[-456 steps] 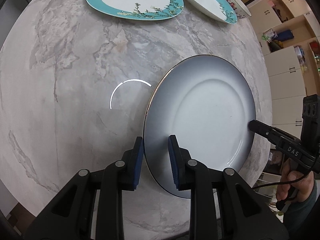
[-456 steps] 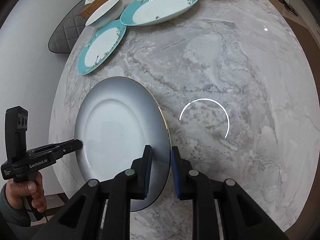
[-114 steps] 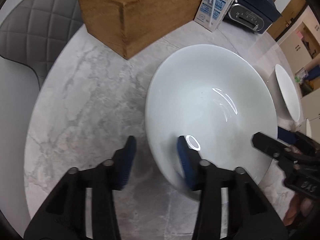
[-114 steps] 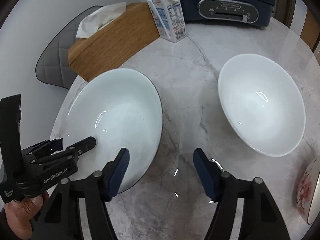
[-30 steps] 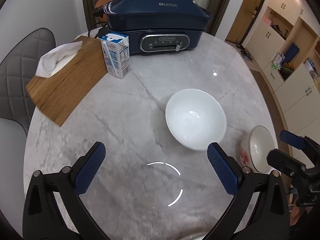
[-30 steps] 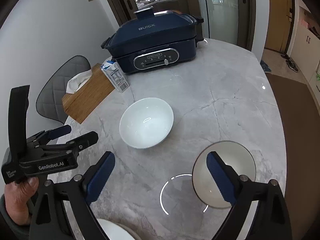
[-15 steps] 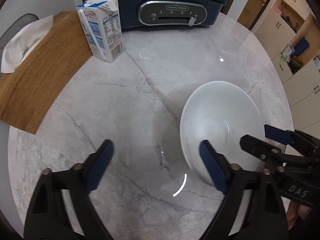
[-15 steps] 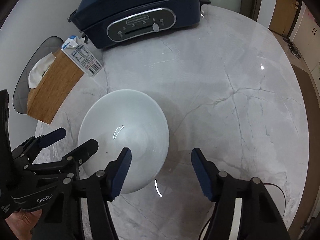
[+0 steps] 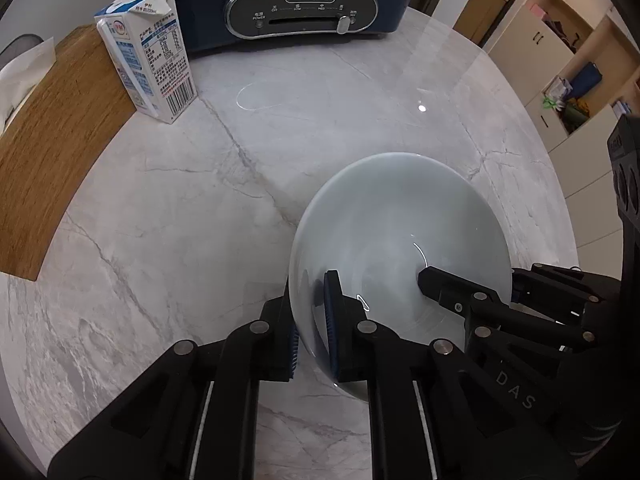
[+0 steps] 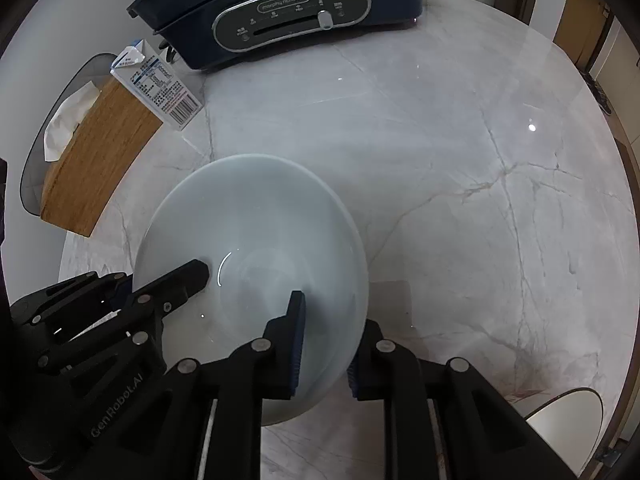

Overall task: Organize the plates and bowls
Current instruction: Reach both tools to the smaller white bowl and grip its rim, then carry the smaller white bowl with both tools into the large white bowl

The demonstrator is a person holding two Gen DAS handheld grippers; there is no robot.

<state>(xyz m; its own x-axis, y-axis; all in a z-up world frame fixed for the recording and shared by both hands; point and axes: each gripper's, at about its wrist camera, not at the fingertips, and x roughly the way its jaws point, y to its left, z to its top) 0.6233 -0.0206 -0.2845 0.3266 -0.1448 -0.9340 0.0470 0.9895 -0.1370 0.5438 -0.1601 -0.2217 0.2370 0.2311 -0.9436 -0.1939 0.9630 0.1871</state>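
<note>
A white bowl [image 9: 400, 220] sits on the grey marble table [image 9: 160, 220]. My left gripper [image 9: 311, 320] is shut on the bowl's near left rim, one blue pad inside and one outside. In the right wrist view the same bowl [image 10: 252, 208] has its right rim between the pads of my right gripper [image 10: 326, 340], whose jaws are closing onto it. Each gripper shows in the other's view, reaching over the opposite rim: the right gripper's finger [image 9: 436, 284] and the left gripper's finger [image 10: 192, 276].
A dark blue electric cooker [image 9: 300, 8] stands at the table's far side. A milk carton [image 9: 148, 52] and a wooden tissue box [image 9: 52, 128] are at the left. Another bowl [image 10: 568, 412] lies at the near right edge. Cabinets [image 9: 560, 60] stand beyond the table.
Both grippers came down from above the table onto the white bowl. Their jaws went from wide open to closed over its rim on opposite sides.
</note>
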